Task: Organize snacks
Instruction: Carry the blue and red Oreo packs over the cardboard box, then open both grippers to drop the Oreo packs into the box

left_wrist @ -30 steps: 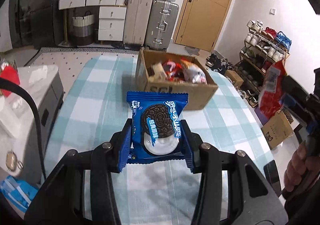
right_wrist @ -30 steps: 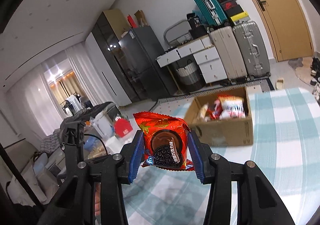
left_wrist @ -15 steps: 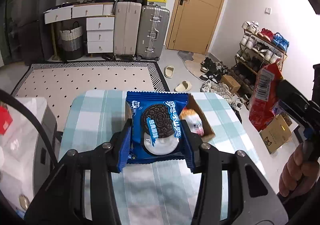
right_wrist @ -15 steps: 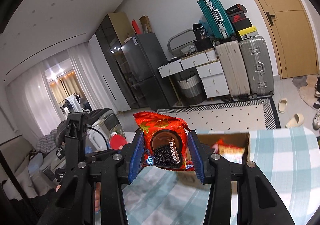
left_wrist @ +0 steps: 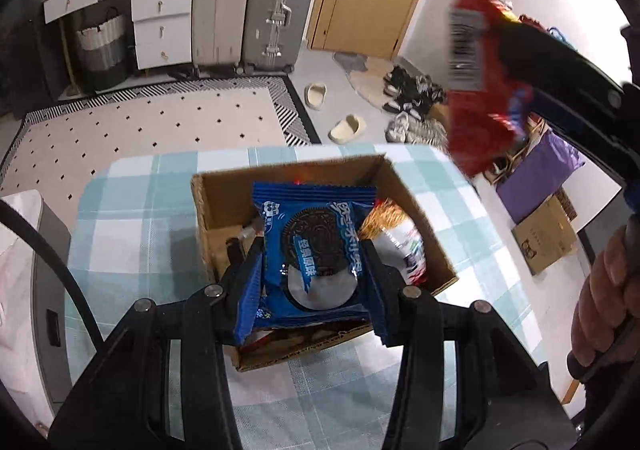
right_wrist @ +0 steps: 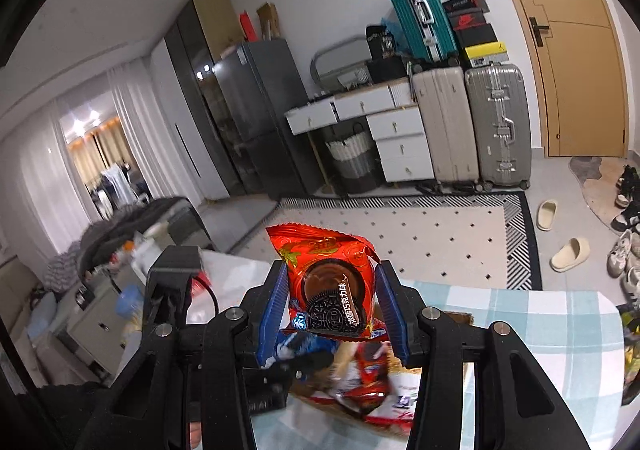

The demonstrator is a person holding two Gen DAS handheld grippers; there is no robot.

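Note:
My left gripper (left_wrist: 314, 270) is shut on a blue cookie packet (left_wrist: 316, 246) and holds it right over the open cardboard box (left_wrist: 420, 210) on the checked tablecloth. Other snack packets (left_wrist: 400, 242) lie inside the box. My right gripper (right_wrist: 332, 298) is shut on a red cookie packet (right_wrist: 332, 282), also above the box, whose snacks (right_wrist: 372, 382) show blurred beneath it. In the left wrist view the red packet (left_wrist: 480, 90) hangs at the upper right, held by the right gripper, with a hand (left_wrist: 604, 290) on its handle.
The table (left_wrist: 132, 210) carries a teal and white checked cloth; its far edge lies just beyond the box. Past it are a patterned rug (left_wrist: 140, 130), slippers (left_wrist: 348, 126), suitcases (right_wrist: 496, 130), white drawers and a wooden door. A small cardboard box (left_wrist: 544, 238) stands on the floor right.
Both grippers have travelled forward across the table with their packets, from short of the box to above it. The left wrist view now looks down into the box.

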